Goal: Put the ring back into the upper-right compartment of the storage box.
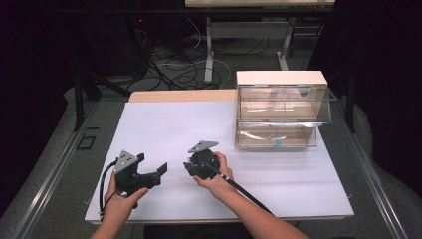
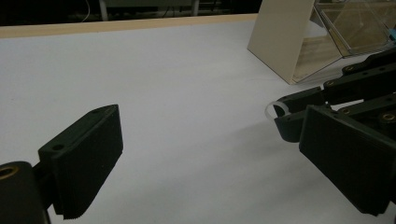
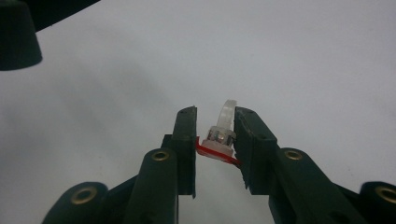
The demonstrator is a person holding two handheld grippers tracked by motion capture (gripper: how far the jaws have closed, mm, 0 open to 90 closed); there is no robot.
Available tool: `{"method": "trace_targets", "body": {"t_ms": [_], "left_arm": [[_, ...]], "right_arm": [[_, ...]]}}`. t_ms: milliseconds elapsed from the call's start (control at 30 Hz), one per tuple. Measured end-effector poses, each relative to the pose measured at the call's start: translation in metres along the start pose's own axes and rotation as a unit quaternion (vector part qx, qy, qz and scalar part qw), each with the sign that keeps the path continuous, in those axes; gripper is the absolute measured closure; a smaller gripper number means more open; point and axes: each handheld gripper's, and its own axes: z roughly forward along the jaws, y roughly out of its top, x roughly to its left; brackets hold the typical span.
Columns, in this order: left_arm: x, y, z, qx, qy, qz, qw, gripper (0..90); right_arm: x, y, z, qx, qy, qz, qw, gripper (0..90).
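Observation:
A small clear plastic ring on a red and clear base [image 3: 220,135] is pinched between the jaws of my right gripper [image 3: 215,133], which is shut on it just above the white table. From the left gripper view the same ring [image 2: 275,110] pokes out at the tip of the right gripper [image 2: 285,119]. In the high view the right gripper [image 1: 189,167] points left at mid-table. My left gripper [image 1: 152,165] sits to its left, jaws wide apart and empty. Its own view shows the left gripper [image 2: 212,172] open over bare table.
A clear drawer cabinet with a beige top [image 1: 281,107] stands at the back right of the white table [image 1: 164,124]; its upper drawer hangs tilted open, and a small blue item [image 1: 278,143] lies in the lower one. The cabinet's side [image 2: 285,42] shows ahead of the left gripper.

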Motion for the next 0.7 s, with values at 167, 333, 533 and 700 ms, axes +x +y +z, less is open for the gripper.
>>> {"method": "trace_targets", "body": {"t_ms": [167, 333, 533, 700], "left_arm": [[0.0, 0.0, 0.0, 0.0, 0.001, 0.004, 1.0, 6.2], [0.001, 0.0, 0.0, 0.0, 0.0, 0.004, 1.0, 6.2], [0.001, 0.0, 0.0, 0.001, 0.001, 0.003, 1.0, 6.2], [0.0, 0.0, 0.0, 0.0, -0.001, 0.0, 1.0, 6.2]], "right_arm": [[0.0, 0.005, -0.008, 0.006, 0.0, 0.01, 0.9999, 70.5], [-0.001, 0.01, -0.014, 0.0, -0.001, 0.012, 0.9999, 70.6], [-0.003, 0.019, -0.023, -0.001, -0.002, 0.01, 0.9999, 70.6], [-0.002, 0.025, -0.032, -0.01, 0.001, 0.014, 0.9998, 70.6]]}}
